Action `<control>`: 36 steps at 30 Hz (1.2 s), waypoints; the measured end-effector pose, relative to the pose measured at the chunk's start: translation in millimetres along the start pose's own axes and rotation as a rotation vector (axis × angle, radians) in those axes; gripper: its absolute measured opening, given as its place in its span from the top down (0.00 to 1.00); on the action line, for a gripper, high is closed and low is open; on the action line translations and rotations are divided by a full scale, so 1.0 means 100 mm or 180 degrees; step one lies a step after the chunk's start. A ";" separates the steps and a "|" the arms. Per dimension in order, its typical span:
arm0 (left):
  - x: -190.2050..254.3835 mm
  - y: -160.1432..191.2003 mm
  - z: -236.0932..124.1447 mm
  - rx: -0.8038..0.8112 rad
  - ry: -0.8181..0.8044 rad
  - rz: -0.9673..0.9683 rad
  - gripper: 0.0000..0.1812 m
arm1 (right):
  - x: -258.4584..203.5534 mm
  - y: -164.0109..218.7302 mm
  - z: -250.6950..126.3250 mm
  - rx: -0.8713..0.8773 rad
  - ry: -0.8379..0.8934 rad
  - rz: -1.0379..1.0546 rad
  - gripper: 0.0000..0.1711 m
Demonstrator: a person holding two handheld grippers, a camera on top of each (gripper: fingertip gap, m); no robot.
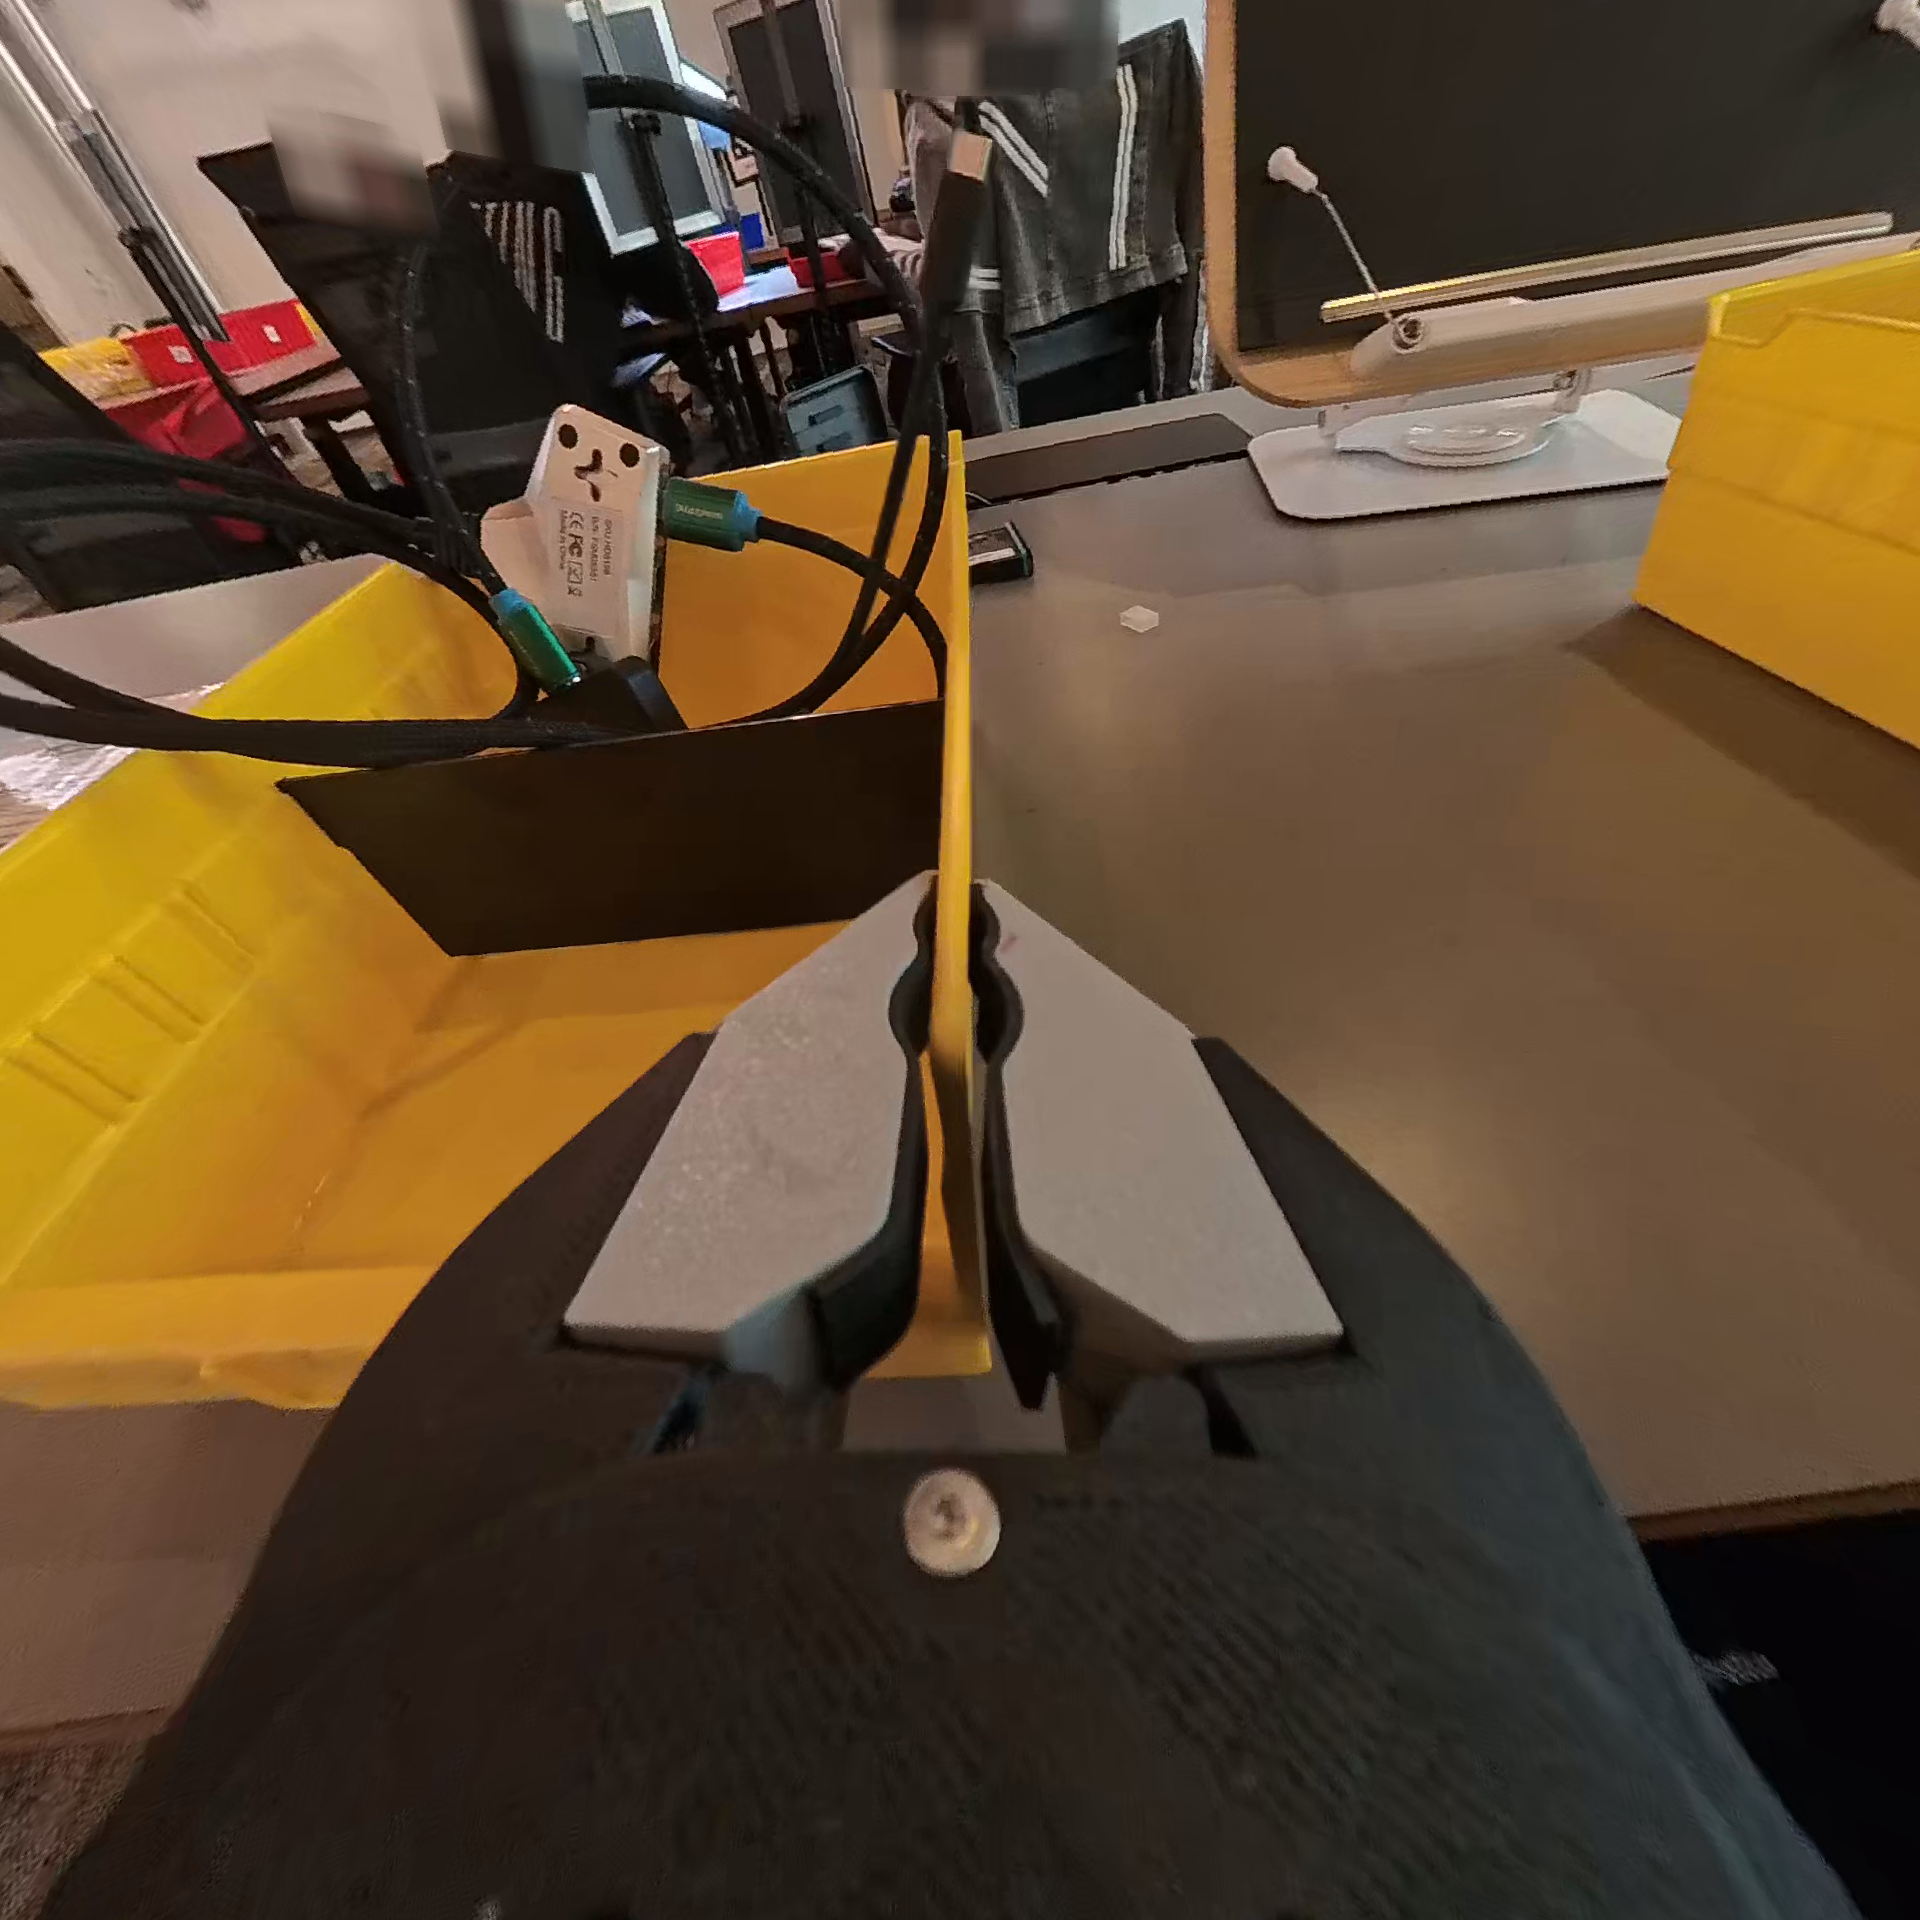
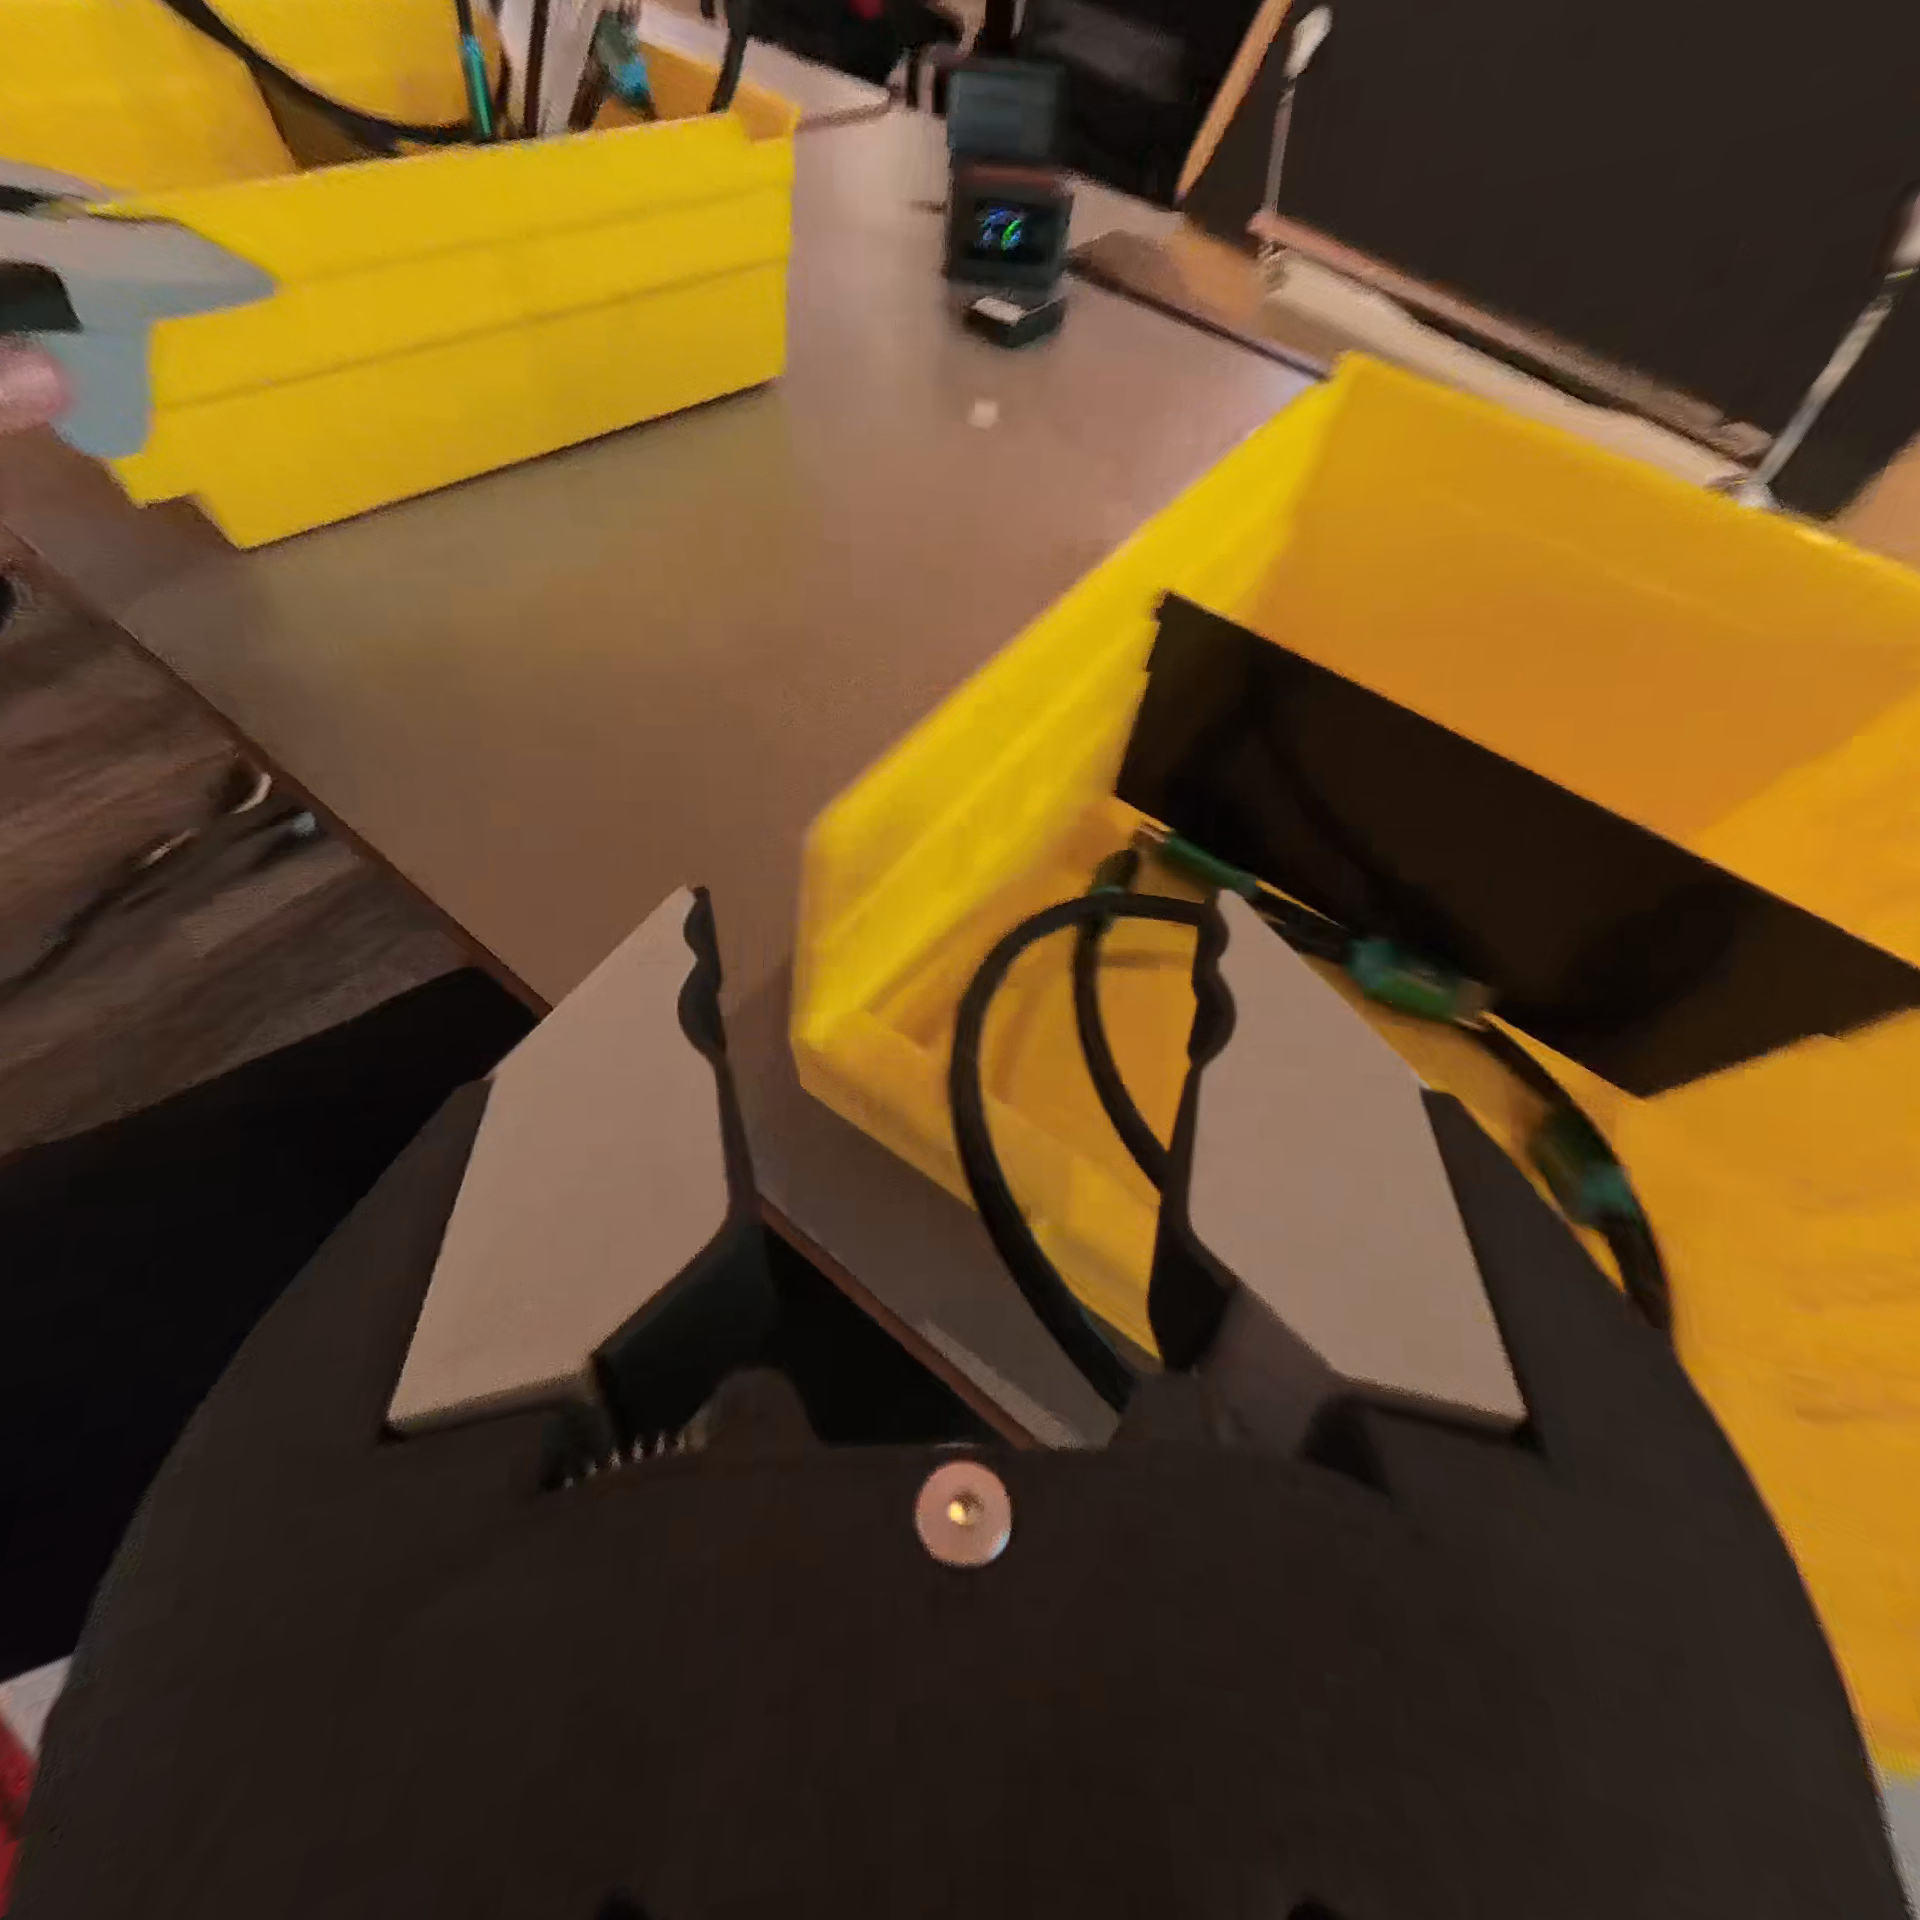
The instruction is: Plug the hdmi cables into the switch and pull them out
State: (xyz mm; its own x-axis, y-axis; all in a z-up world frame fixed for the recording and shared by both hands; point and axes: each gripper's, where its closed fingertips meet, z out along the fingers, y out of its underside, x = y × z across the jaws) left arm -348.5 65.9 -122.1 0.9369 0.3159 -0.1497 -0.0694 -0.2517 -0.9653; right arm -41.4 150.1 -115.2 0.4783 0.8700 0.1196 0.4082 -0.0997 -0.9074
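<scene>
Your left gripper [image 1: 954,914] sits closest to the lens, its grey fingers [image 1: 790,1143] pinched tight on the right wall of a yellow bin [image 1: 260,1091], with the thin plastic edge running straight between them. Farther into that bin, behind a black divider [image 1: 644,821], the white switch [image 1: 587,551] stands tilted with two green-ended HDMI cables [image 1: 707,511] plugged into it, and black braided leads trail off to the left. A third cable's metal plug [image 1: 968,158] hangs high above the bin's far corner.

Your right gripper [image 2: 956,925] is spread wide and holds nothing. It hovers over the near left corner of a second yellow bin [image 2: 935,831], where loose green-tipped cables [image 2: 1413,977] lie beside another black divider [image 2: 1507,862]. Both bins rest well apart on the brown table [image 2: 582,675].
</scene>
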 end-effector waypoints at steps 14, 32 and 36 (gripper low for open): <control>-0.23 0.04 -0.02 -0.0008 -0.0162 -0.0044 0.98 | 0.63 0.44 0.02 -0.0511 0.0829 -0.0172 0.99; -0.68 -0.69 -0.66 0.0428 -0.0369 0.0036 0.88 | 1.32 0.22 -0.78 -0.0247 0.1259 0.0206 0.75; -0.26 -1.21 -0.87 0.0830 0.0202 -0.0136 1.00 | 0.85 -0.18 -0.74 -0.0158 0.0748 0.0164 0.58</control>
State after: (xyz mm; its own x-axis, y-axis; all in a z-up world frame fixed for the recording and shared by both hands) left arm -335.0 8.4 17.3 0.9599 0.2611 -0.1020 -0.1076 0.0072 -0.9942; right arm 49.4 189.9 -58.6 0.6648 0.7276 0.1693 0.4136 -0.1698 -0.8945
